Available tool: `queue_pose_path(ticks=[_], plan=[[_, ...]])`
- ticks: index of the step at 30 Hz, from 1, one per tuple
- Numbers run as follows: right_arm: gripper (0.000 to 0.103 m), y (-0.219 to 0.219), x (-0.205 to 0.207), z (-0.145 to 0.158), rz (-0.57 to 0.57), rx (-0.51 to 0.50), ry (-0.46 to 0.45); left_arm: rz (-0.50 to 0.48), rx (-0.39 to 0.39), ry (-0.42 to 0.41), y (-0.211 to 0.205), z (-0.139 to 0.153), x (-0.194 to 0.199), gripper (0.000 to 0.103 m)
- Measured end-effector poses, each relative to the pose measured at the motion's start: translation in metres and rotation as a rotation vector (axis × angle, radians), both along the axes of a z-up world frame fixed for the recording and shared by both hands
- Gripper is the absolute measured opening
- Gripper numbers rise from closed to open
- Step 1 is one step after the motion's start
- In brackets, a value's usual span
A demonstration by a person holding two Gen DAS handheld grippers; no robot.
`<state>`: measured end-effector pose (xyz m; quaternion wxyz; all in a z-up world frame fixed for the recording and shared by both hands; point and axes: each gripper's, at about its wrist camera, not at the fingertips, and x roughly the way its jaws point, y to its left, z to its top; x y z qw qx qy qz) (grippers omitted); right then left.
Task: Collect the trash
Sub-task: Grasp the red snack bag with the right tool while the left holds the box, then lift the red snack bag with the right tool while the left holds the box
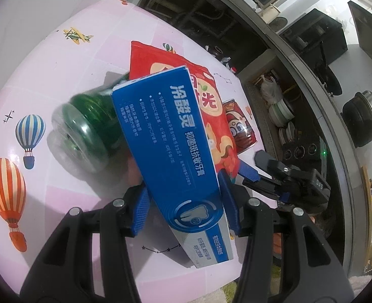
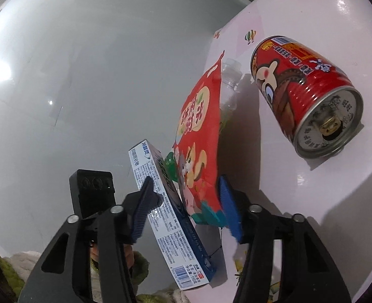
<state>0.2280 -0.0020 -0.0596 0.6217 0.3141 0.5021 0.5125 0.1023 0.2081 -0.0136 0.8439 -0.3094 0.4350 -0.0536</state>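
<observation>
My left gripper (image 1: pixel 183 202) is shut on a blue toothpaste box (image 1: pixel 170 141), held tilted above the pink table (image 1: pixel 59 75). Behind the box lie a green plastic bottle (image 1: pixel 90 126) on its side and a red snack bag (image 1: pixel 211 106). My right gripper (image 2: pixel 183 204) has its blue pads on either side of the same box (image 2: pixel 168 214) and the red bag (image 2: pixel 201 139); I cannot tell whether it grips them. A red drink can (image 2: pixel 309 96) lies on its side on the table to the right. The right gripper also shows in the left wrist view (image 1: pixel 269 176).
The pink table (image 2: pixel 312 202) carries balloon and plane prints. Its edge runs close to the box, with grey floor (image 2: pixel 85 75) beyond. Shelves with bowls (image 1: pixel 282 111) and a metal pot (image 1: pixel 365 118) stand past the table.
</observation>
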Motion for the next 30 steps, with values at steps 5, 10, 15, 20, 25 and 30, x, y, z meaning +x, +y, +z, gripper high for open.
queue_pose_path(ticks=[5,10,15,20,25,30], plan=[[0.018,0.002,-0.004,-0.001,-0.005,-0.068,0.024,0.004,-0.003,-0.002,-0.002,-0.001,-0.001,0.048],[0.008,0.006,-0.01,0.004,-0.026,-0.108,-0.018,-0.006,0.0,-0.02,-0.004,0.002,-0.002,0.048],[0.006,0.007,-0.022,0.03,-0.064,-0.203,-0.166,-0.01,0.026,-0.052,-0.003,0.009,-0.006,0.048],[0.006,-0.002,-0.044,0.055,-0.079,-0.371,-0.359,-0.015,0.026,-0.073,-0.001,0.019,-0.006,0.048],[0.006,-0.028,-0.071,0.072,-0.052,-0.5,-0.487,-0.057,0.053,-0.062,-0.012,0.023,0.008,0.048],[0.006,-0.059,-0.096,0.072,-0.066,-0.546,-0.465,-0.152,0.093,-0.049,-0.04,0.026,0.023,0.047]])
